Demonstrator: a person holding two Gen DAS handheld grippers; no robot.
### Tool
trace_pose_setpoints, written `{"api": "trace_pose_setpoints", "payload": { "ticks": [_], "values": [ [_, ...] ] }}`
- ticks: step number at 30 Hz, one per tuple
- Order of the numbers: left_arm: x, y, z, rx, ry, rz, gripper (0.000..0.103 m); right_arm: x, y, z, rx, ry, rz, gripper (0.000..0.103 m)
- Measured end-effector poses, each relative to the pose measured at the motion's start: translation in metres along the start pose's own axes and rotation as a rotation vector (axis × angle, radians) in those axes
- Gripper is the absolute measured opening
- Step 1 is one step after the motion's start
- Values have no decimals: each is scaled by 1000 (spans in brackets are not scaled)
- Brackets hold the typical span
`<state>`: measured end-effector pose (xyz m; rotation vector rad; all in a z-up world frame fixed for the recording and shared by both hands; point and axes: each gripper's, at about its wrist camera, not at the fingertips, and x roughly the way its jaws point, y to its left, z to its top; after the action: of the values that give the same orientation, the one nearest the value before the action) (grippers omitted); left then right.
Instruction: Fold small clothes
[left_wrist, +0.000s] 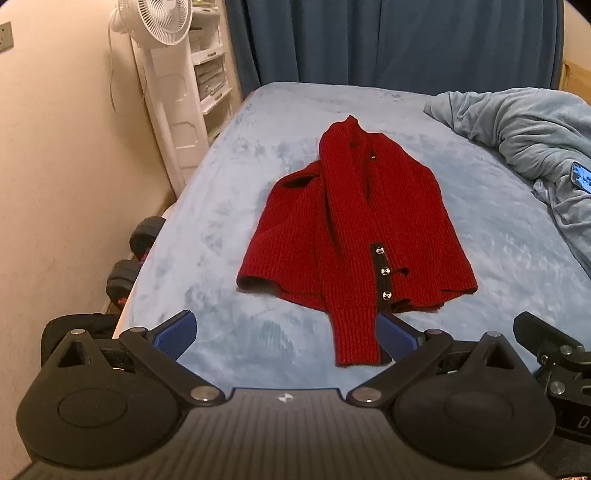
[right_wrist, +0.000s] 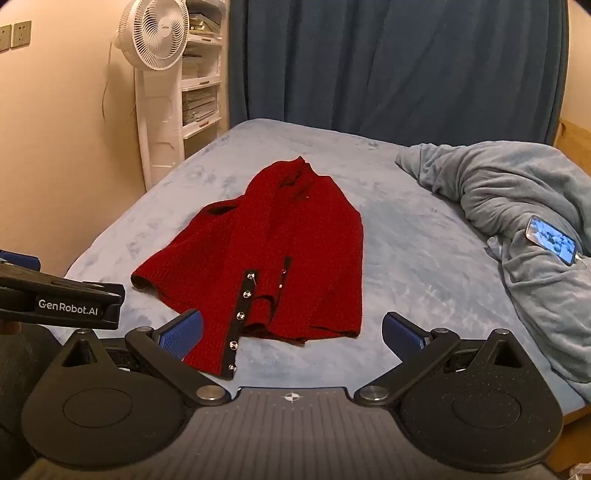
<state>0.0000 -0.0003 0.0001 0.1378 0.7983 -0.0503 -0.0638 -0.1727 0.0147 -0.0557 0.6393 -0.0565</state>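
Both fisheye views ride low behind their own tool, tilted down across the pale blue plush bed (left_wrist: 229, 192) toward the dark blue curtain (left_wrist: 388, 40) at 12 o'clock. The left view sits near the bed's foot edge. The right view sits just beside it; both share the red ribbed knit cardigan (right_wrist: 280, 251) and the white standing fan (right_wrist: 155, 33) at 10 o'clock.

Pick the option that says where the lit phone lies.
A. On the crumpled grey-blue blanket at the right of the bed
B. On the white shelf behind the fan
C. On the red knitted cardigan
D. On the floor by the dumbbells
A: the lit phone rests on the crumpled grey-blue blanket, well apart from the red knitted cardigan spread on the bed.
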Motion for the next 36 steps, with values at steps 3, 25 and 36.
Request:
{"api": "trace_pose_setpoints", "payload": {
  "ticks": [3,25,36],
  "values": [
    [1,0,1,-1,8,-1,103,1,4,-3,3,3,9,102],
    [0,-3,-2,6,8,-10,103,1,3,-4,-5,31,2,102],
    [-1,-8,-6,13,7,-9,103,4,4,-5,-10,39,4,102]
  ]
}}
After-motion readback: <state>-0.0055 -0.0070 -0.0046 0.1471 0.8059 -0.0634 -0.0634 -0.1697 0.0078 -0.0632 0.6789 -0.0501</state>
